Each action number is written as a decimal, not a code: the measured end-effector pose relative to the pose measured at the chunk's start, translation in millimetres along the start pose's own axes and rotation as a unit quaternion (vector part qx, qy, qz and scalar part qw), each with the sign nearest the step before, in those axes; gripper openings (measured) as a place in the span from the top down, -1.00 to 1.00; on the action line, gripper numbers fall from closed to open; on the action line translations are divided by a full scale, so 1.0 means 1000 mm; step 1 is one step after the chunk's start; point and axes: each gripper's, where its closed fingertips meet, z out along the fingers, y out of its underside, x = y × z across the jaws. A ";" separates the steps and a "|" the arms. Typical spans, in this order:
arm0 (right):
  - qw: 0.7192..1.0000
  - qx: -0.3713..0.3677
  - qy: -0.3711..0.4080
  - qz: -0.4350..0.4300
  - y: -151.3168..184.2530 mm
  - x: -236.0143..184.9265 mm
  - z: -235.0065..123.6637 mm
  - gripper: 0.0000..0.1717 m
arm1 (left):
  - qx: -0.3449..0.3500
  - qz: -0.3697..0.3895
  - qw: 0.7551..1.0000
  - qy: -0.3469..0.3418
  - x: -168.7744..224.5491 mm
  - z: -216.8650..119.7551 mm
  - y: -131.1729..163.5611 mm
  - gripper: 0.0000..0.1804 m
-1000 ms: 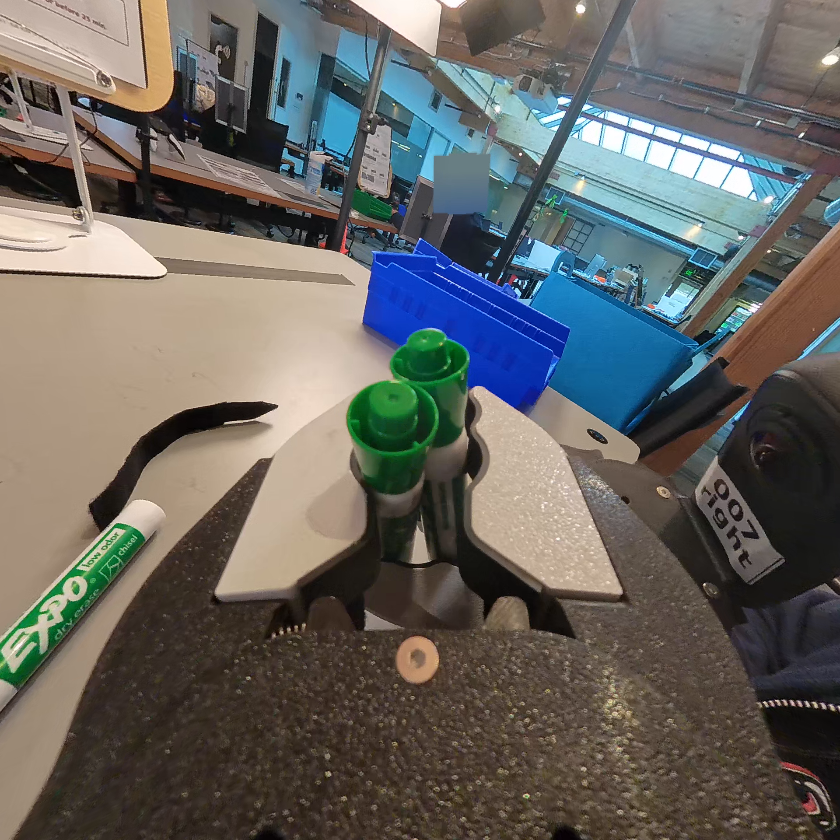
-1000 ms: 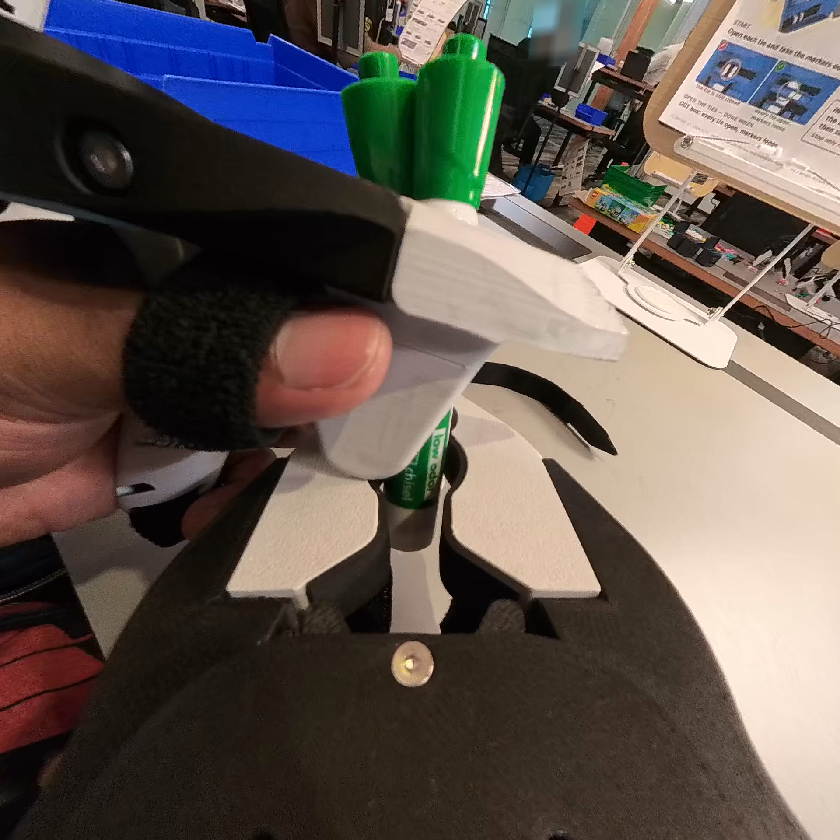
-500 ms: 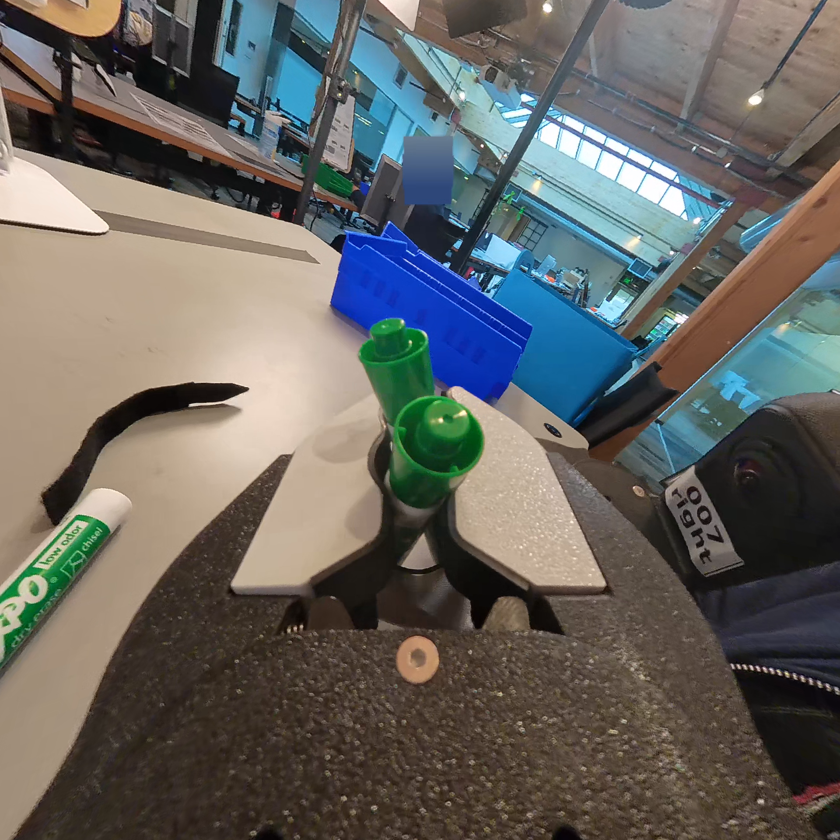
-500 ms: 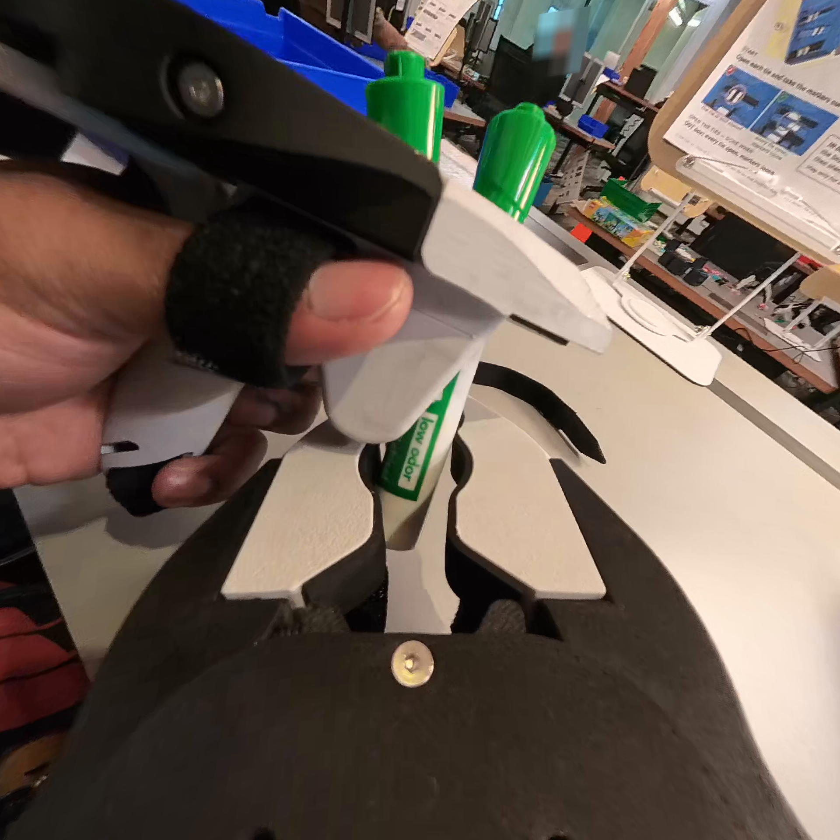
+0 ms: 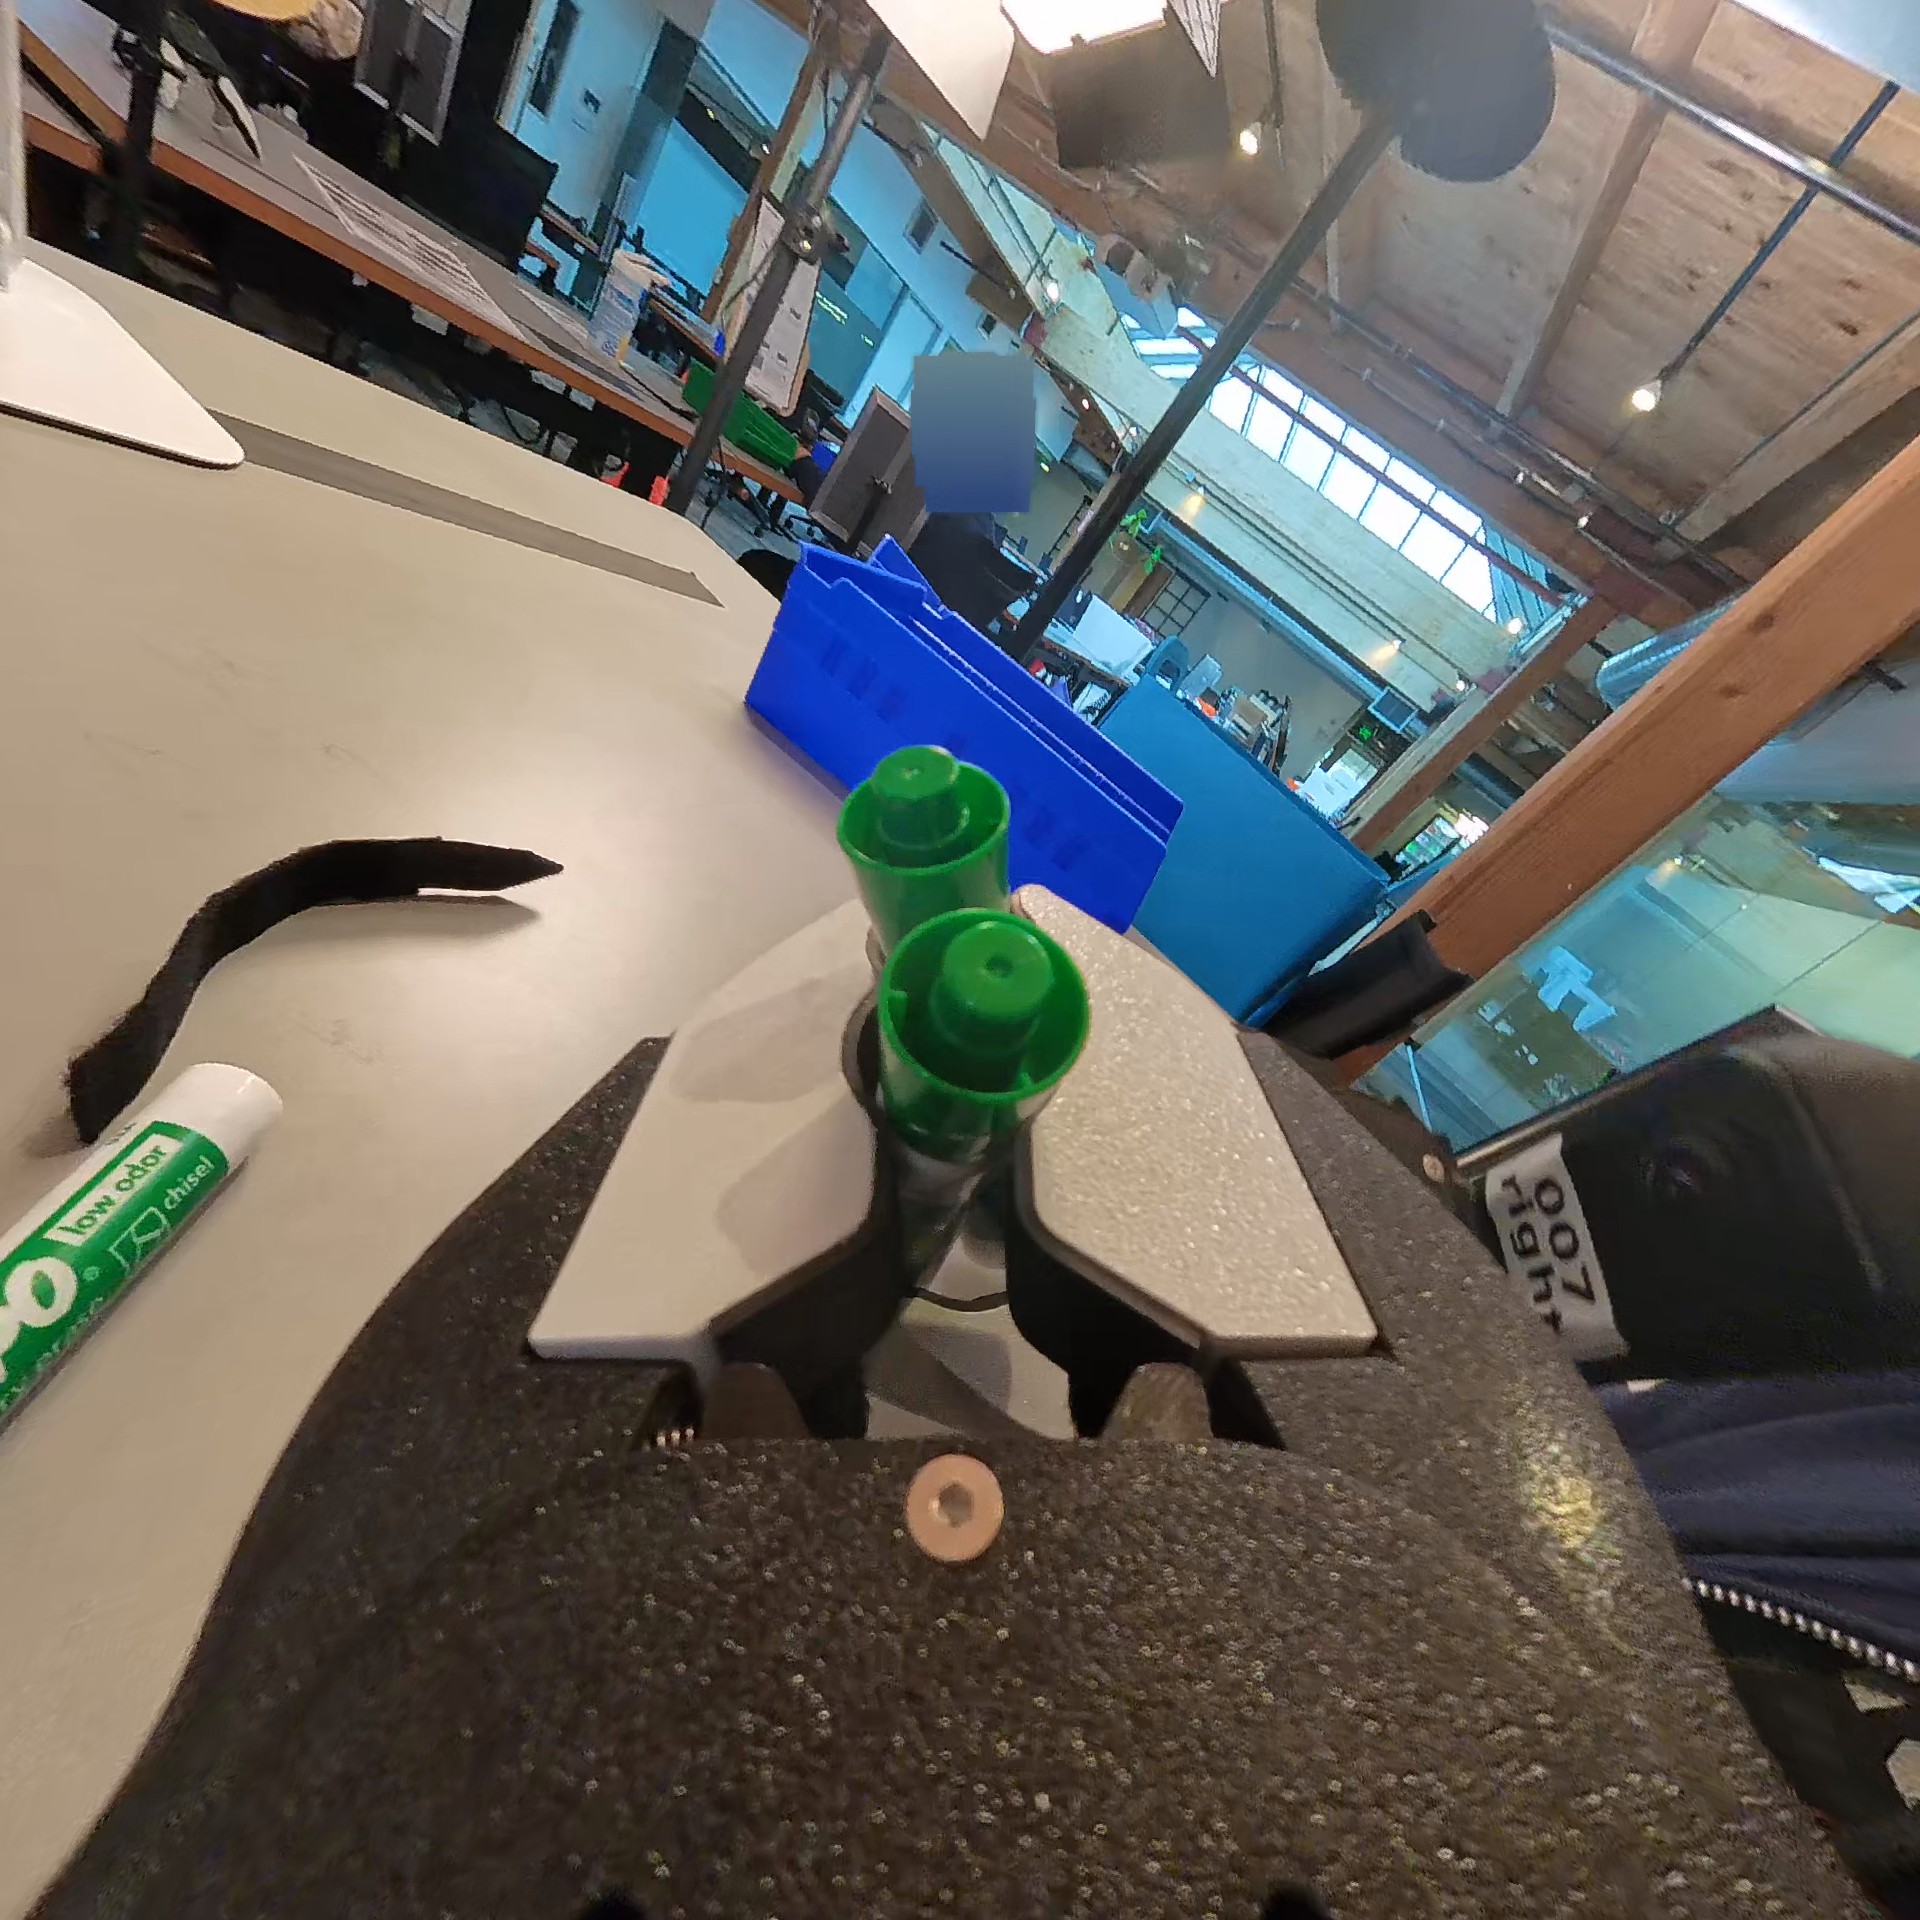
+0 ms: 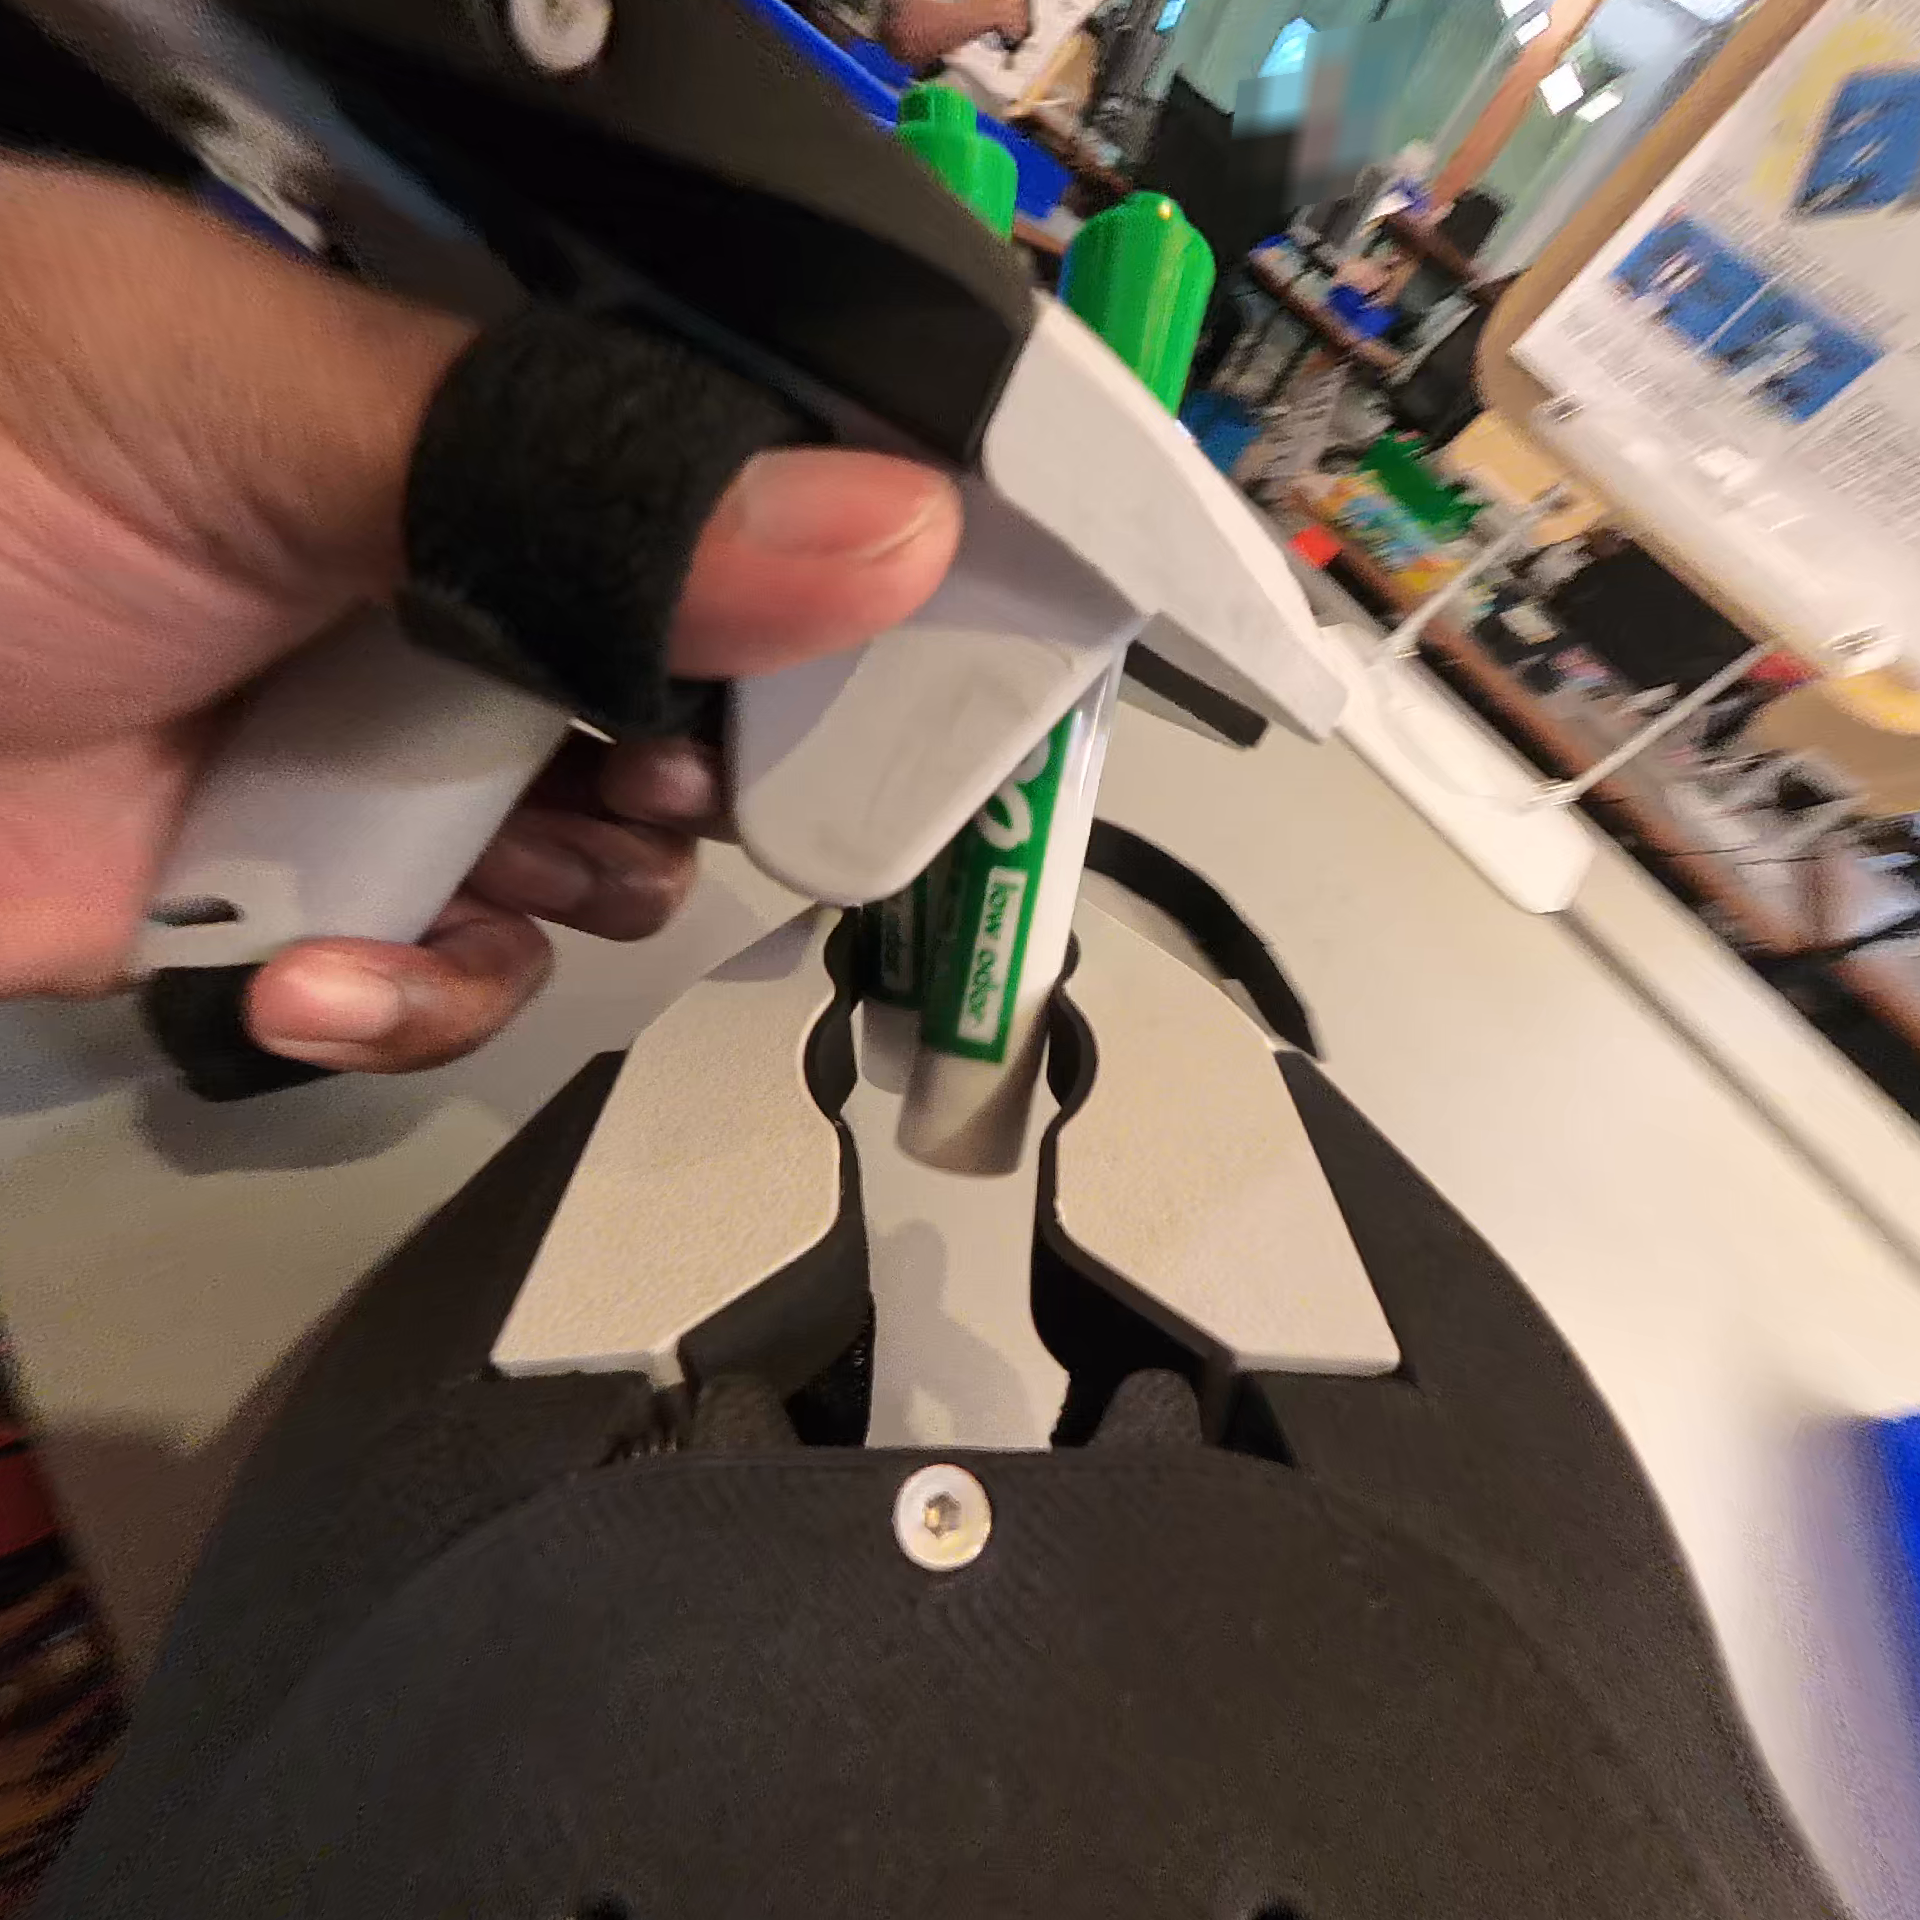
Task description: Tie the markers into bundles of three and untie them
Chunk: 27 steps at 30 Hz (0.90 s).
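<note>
We held two green-capped white dry-erase markers upright, pinched between the left gripper's nearly closed grey fingers. The right gripper's wider-set fingers flanked their lower ends; whether they pressed, we could not tell. Beyond, a third marker and a black fabric strap lay on the grey table, blue plastic bins farther back.

Left gripper: speckled black body, two pale grey textured fingers, one silver screw centred behind them. Right gripper: smooth black body, matching grey fingers, hex screw behind them. Hand beside the left gripper wears black fabric finger bands; a white label marks the right gripper.
</note>
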 end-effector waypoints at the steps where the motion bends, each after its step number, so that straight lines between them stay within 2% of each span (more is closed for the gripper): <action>1: 1.000 0.000 0.016 -0.018 0.000 0.002 0.000 0.60 | 0.007 -0.006 1.000 -0.002 -0.001 -0.001 -0.002 0.80; 13: 0.973 -0.003 0.156 -0.169 -0.008 0.015 -0.002 0.49 | 0.089 -0.109 0.990 -0.022 -0.010 -0.015 -0.011 0.81; 22: 0.966 -0.027 0.162 -0.198 -0.005 0.017 0.003 0.48 | 0.108 -0.123 0.986 -0.044 -0.014 -0.014 -0.002 0.81; 27: 0.968 -0.038 0.154 -0.196 -0.002 0.019 0.005 0.48 | 0.109 -0.105 0.987 -0.046 -0.015 -0.013 -0.001 0.80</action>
